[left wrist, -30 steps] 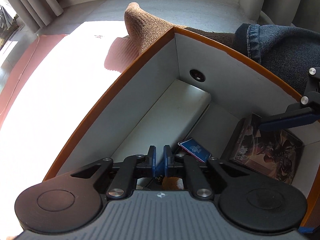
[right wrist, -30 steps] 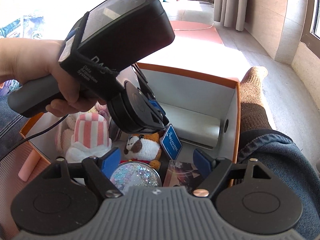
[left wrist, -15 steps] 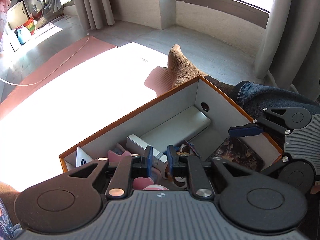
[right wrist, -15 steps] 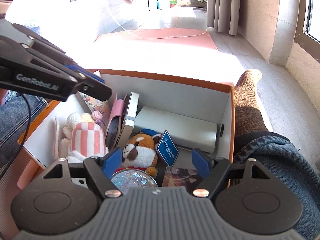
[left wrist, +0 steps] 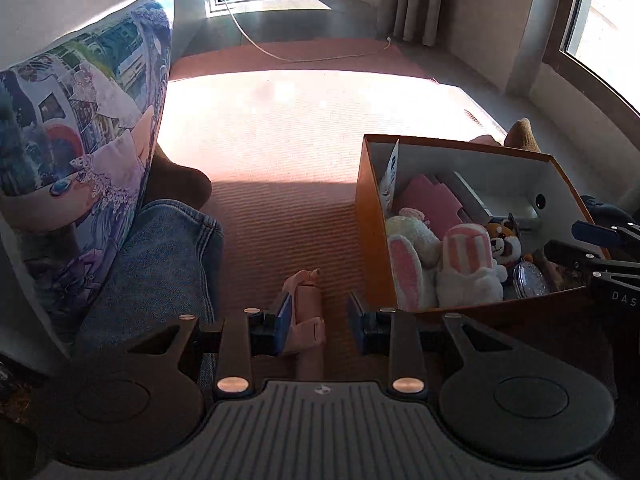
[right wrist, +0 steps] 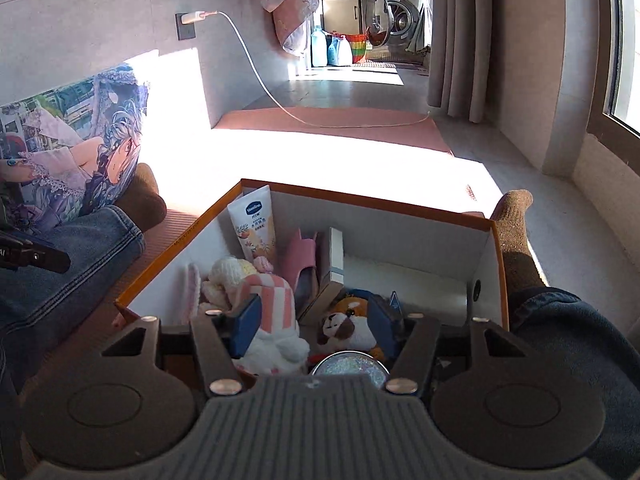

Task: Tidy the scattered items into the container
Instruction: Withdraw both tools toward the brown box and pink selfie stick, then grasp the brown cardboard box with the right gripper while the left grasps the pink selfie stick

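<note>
The orange box (left wrist: 370,240) with a white inside stands on the pink mat and holds a striped bunny plush (right wrist: 268,300), a dog plush (right wrist: 348,324), a lotion tube (right wrist: 254,228) and a glittery round tin (right wrist: 350,366). My left gripper (left wrist: 320,320) hovers over the mat left of the box, its jaws opening. A pale pink oblong item (left wrist: 304,312) lies on the mat between them, close to the left pad and not pressed. My right gripper (right wrist: 314,328) hangs over the box's near end, its jaws closing above the plush toys and gripping nothing.
A printed cushion (left wrist: 76,152) and a denim-clad leg (left wrist: 156,264) lie left of the mat. A second leg with a brown sock (right wrist: 516,232) runs along the box's right side. A white cable (right wrist: 340,122) crosses the far floor. Sunlit mat (left wrist: 280,128) stretches beyond the box.
My left gripper has come out of the box and swung left over the mat, its jaws parting above the pink item. My right gripper has drawn back a little and its jaws have narrowed.
</note>
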`<state>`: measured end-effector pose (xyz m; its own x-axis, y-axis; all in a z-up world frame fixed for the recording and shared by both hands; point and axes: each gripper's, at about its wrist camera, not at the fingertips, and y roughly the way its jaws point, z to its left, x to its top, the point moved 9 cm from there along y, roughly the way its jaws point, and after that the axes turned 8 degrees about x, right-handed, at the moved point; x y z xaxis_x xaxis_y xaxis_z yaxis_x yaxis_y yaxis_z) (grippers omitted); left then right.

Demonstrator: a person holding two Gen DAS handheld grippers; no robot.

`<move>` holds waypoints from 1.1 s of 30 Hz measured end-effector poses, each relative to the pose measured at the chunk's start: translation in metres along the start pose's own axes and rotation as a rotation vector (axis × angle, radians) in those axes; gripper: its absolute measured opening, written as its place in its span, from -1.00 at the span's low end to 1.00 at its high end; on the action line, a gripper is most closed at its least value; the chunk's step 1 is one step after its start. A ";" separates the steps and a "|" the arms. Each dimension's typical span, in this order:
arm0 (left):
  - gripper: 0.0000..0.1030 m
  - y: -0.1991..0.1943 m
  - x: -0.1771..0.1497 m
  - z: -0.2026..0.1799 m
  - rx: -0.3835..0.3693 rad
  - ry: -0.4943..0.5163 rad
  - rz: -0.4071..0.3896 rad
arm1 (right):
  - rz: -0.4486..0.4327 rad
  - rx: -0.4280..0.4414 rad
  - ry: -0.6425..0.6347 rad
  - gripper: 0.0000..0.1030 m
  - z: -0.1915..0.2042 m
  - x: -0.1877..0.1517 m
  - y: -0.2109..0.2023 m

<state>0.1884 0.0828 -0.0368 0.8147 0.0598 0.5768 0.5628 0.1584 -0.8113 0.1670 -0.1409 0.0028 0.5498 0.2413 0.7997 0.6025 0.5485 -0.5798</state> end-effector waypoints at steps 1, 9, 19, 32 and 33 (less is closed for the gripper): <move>-0.31 -0.001 -0.005 0.005 -0.007 -0.013 0.001 | -0.002 0.014 0.009 0.17 0.010 0.000 -0.001; -0.28 0.009 -0.029 0.015 -0.057 -0.043 0.014 | 0.074 0.068 0.020 -0.07 0.063 -0.020 -0.003; 0.26 0.033 -0.050 -0.009 -0.018 -0.045 0.005 | 0.220 -0.070 0.065 0.46 0.041 -0.081 0.010; 0.27 0.076 -0.044 -0.006 -0.017 -0.107 0.074 | 0.265 -0.056 0.173 0.52 0.027 -0.085 0.049; 0.27 0.081 -0.044 -0.005 0.002 -0.113 0.073 | 0.259 -0.061 0.170 0.52 0.025 -0.087 0.050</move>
<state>0.1989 0.0879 -0.1289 0.8326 0.1818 0.5233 0.5020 0.1518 -0.8515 0.1351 -0.1143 -0.0922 0.7752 0.2266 0.5897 0.4607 0.4358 -0.7732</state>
